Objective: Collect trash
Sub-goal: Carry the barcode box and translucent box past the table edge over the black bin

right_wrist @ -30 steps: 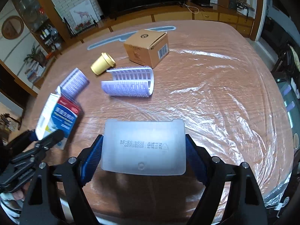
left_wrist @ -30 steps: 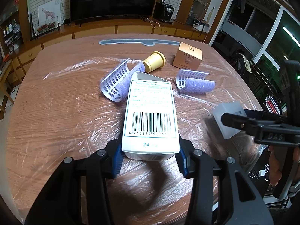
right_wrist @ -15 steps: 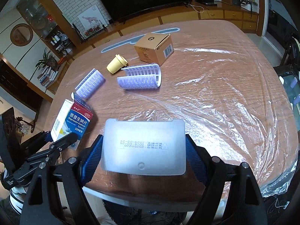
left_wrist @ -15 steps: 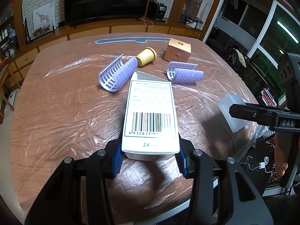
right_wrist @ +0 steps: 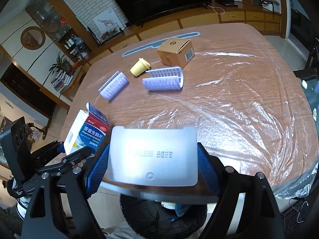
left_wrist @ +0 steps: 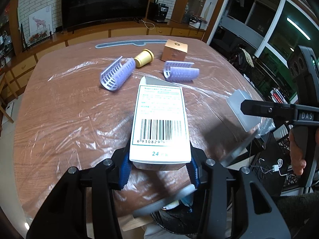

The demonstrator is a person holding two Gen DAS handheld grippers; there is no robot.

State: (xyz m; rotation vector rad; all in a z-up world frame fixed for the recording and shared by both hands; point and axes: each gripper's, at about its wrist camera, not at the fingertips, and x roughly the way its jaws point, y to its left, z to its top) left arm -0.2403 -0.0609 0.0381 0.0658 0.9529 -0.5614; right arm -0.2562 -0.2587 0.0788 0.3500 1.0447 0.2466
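My left gripper is shut on a white medicine box with a barcode, held above the table's near edge; the box also shows in the right wrist view. My right gripper is shut on a frosted translucent plastic case, also above the near edge; the case shows at the right of the left wrist view. Below both grippers, past the table edge, is a dark round bin with trash inside. Two purple ribbed plastic trays, a yellow cup and a brown carton lie on the table.
The wooden table is covered with wrinkled clear film. A long grey flat piece lies at its far edge. Cabinets and a TV stand behind. Cables and a charger lie on the floor to the right.
Both grippers have pulled back and risen from the table with their items. The table's near edge and the dark bin below have come into view.
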